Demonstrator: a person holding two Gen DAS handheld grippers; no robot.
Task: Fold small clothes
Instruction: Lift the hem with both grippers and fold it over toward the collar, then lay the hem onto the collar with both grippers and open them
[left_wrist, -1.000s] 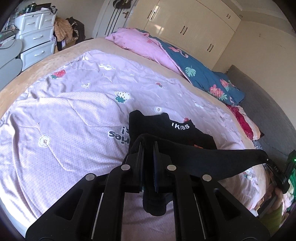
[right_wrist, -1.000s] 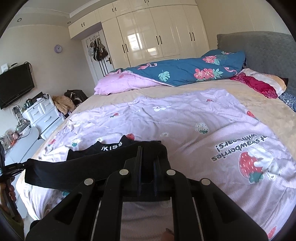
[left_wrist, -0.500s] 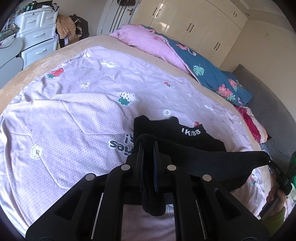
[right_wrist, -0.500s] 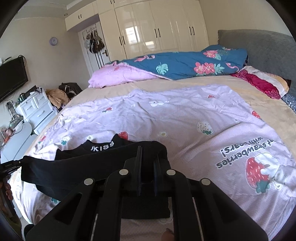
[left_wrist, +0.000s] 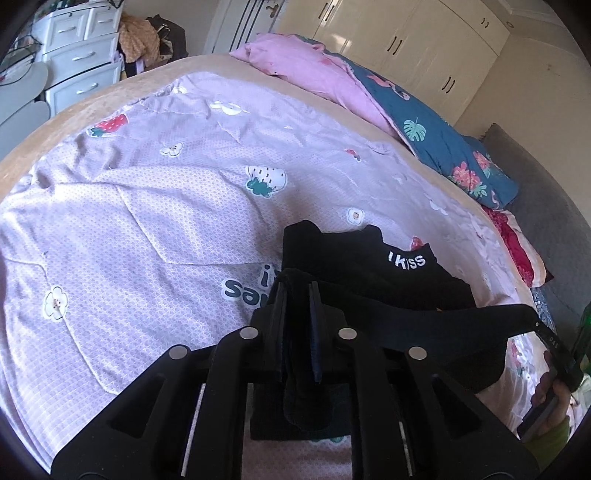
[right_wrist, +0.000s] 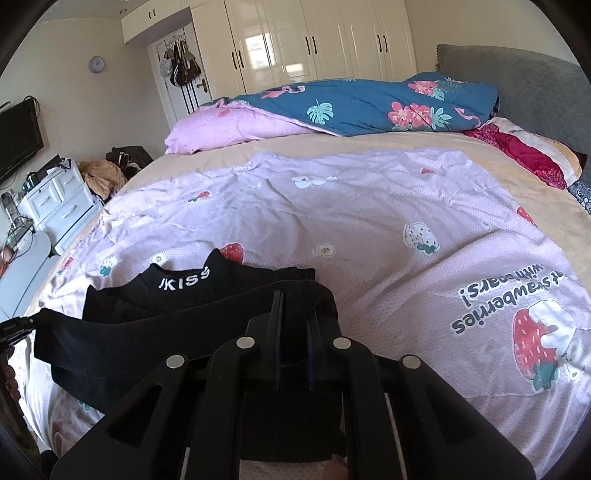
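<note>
Black cloth, one small garment with white lettering at its collar, is spread on the lilac strawberry-print sheet at the near edge of the bed. Its near hem is lifted and stretched left to right between two tools. The left tool is seen with its jaws just starting to part, fabric still pinched between them. The right tool is likewise easing open, a fold of the same hem between its jaws. The garment's collar lies just beyond both tools, farther up the bed, so the held hem is judged ready to be laid forward over the body. Neither hand is nearer. One garment and two tools are counted.
</note>
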